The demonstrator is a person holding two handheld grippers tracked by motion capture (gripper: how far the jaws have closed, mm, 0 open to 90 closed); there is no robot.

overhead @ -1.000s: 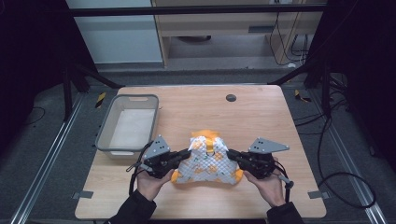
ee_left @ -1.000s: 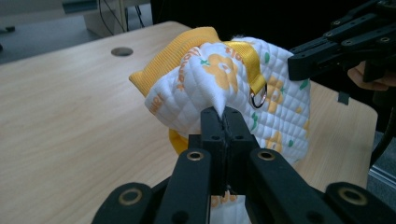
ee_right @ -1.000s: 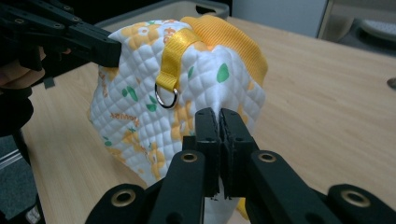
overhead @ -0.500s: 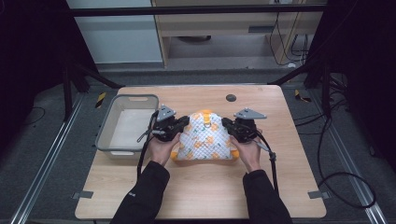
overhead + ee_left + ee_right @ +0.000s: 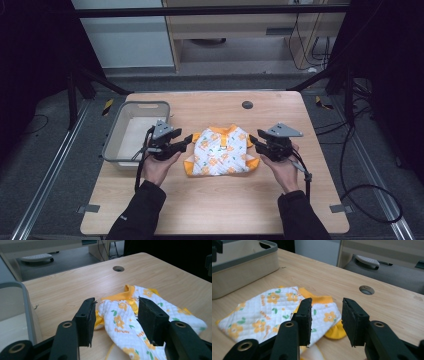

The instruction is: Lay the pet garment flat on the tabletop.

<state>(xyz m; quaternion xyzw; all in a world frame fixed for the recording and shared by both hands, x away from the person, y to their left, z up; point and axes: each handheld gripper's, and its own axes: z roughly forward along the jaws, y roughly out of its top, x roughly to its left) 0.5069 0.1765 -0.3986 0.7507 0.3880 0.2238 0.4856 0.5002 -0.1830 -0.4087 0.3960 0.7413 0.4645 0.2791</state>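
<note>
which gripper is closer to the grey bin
The left gripper: it sits right beside the grey bin, while the right gripper is across the flowered garment from it.

Only readable text: orange print on the white quilted garment [image 5: 130, 322], left gripper view, looks like "flower" just under an orange blossom. More orange lettering on the same fabric in right gripper view [image 5: 265, 313], too blurry to read. No other readable labels, nos. or signs.

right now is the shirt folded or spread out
Folded. The shirt lies on the table as a compact rectangle, sleeves tucked in with orange cuffs showing at the edges, collar at the top.
</note>
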